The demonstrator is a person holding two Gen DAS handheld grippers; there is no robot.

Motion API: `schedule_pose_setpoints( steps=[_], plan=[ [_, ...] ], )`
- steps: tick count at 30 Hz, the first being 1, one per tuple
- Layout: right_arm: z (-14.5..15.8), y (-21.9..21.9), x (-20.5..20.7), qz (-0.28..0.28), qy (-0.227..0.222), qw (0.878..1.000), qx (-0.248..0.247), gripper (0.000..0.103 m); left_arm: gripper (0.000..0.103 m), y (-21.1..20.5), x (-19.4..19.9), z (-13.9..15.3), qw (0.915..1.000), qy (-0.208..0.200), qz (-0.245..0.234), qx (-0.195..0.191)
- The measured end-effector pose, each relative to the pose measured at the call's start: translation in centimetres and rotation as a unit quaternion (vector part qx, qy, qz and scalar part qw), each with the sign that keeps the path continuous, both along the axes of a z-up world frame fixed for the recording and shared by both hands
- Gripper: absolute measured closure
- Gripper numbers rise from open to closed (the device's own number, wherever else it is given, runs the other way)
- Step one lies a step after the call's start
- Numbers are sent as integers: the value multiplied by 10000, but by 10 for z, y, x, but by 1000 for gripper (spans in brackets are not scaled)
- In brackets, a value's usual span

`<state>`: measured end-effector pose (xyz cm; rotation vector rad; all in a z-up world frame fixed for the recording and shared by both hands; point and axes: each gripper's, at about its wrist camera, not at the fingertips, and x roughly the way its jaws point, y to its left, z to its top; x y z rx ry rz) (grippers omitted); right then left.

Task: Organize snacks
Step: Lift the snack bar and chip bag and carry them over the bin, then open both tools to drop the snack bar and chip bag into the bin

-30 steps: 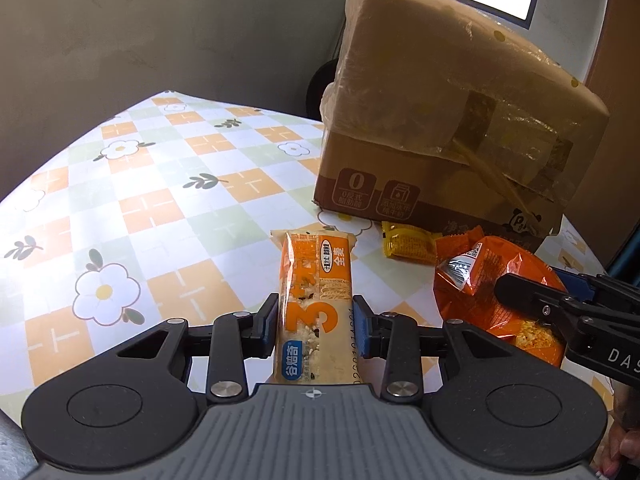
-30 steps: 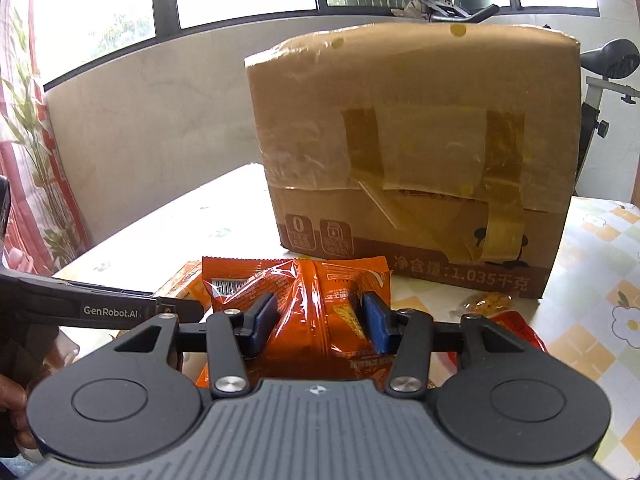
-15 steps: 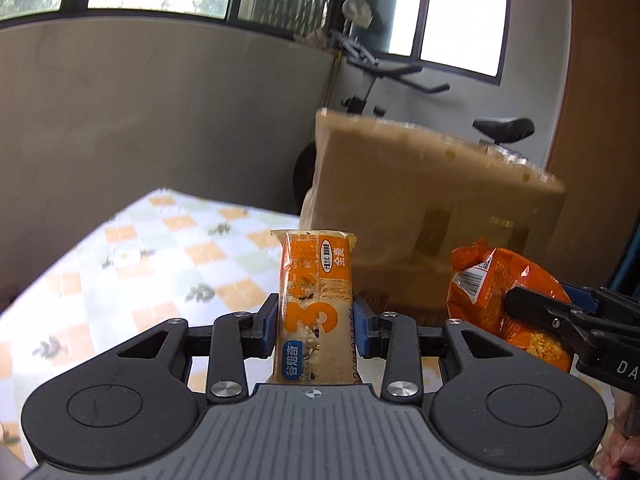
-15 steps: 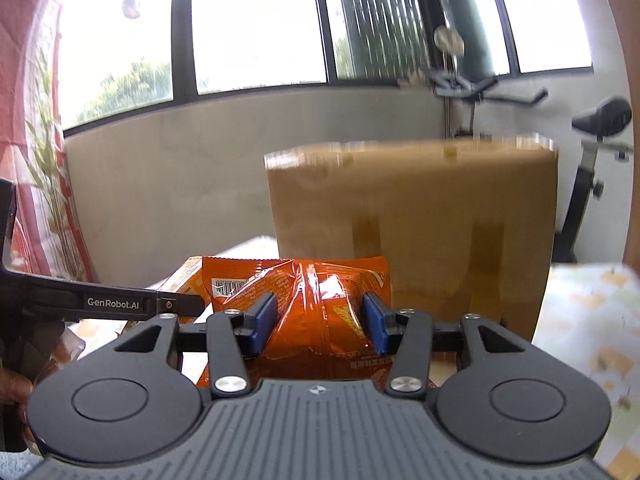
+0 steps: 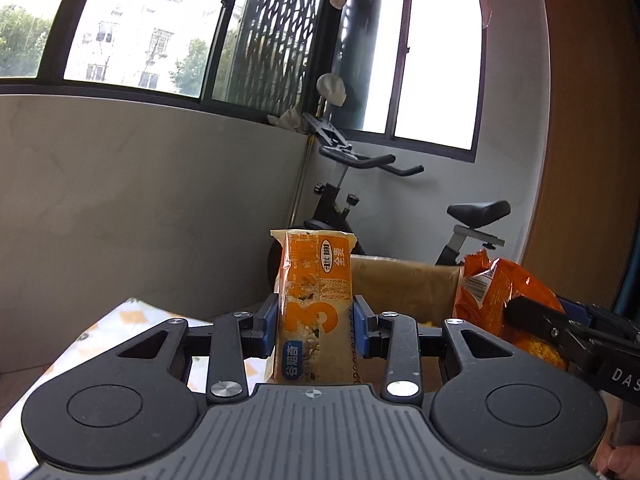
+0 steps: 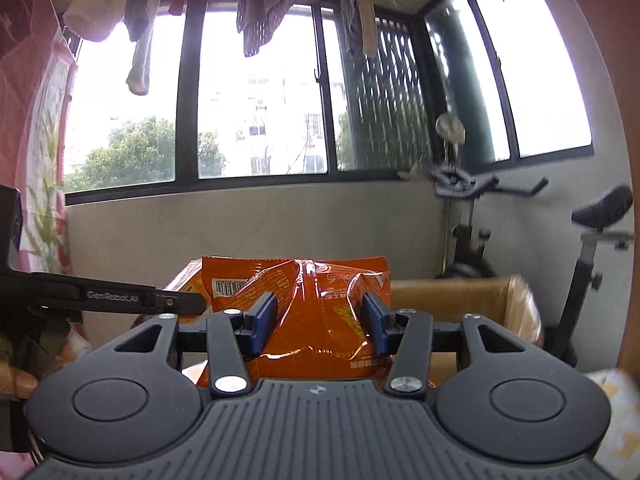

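**Both snacks in the air**

Left gripper (image 5: 316, 324) jaws pinch the upright cracker pack (image 5: 314, 308); right gripper (image 6: 318, 322) jaws clamp the orange snack bag (image 6: 308, 300) (crinkled, barcode showing). Cardboard box (image 5: 400, 276) just behind, worktop (image 5: 100, 340) below-left.

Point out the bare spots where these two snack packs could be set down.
Bare tablecloth shows left of the left hand-held gripper, up to the grey wall. The open cardboard box ahead looks free along its near rim. It is crowded on the right, where the right hand-held gripper holds the orange bag.
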<state>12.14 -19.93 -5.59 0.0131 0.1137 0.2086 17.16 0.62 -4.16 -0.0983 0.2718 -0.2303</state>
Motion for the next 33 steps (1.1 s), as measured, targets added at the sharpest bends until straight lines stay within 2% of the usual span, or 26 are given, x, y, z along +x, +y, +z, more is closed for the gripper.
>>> schedule_pose_setpoints(
  steps=[7, 13, 22, 27, 28, 29, 31, 33],
  plan=[
    [21, -35, 59, -239, -134, 9996, -74, 53, 64, -37, 61, 20, 9999, -30, -142, -4],
    [11, -63, 104, -543, 184, 9984, 21, 53, 64, -53, 101, 16, 9996, 208, -195, 75],
    [-15, -73, 127, -739, 781, 9942, 44, 53, 64, -66, 146, -1, 9966, 739, -207, 285],
    [-21, -73, 125, -835, 876, 9926, 112, 52, 63, -68, 155, -8, 9945, 906, -253, 465],
    [-21, -73, 126, -864, 920, 9919, 141, 52, 62, -67, 154, -9, 9941, 932, -269, 485],
    [-21, -72, 126, -903, 949, 9913, 153, 50, 54, -67, 156, -10, 9936, 969, -290, 495],
    [-20, -70, 126, -931, 1015, 9904, 80, 39, 41, -67, 155, -9, 9934, 995, -289, 492],
    [-17, -67, 122, -910, 965, 9912, -18, 38, 38, -67, 153, -9, 9936, 968, -269, 518]
  ],
)
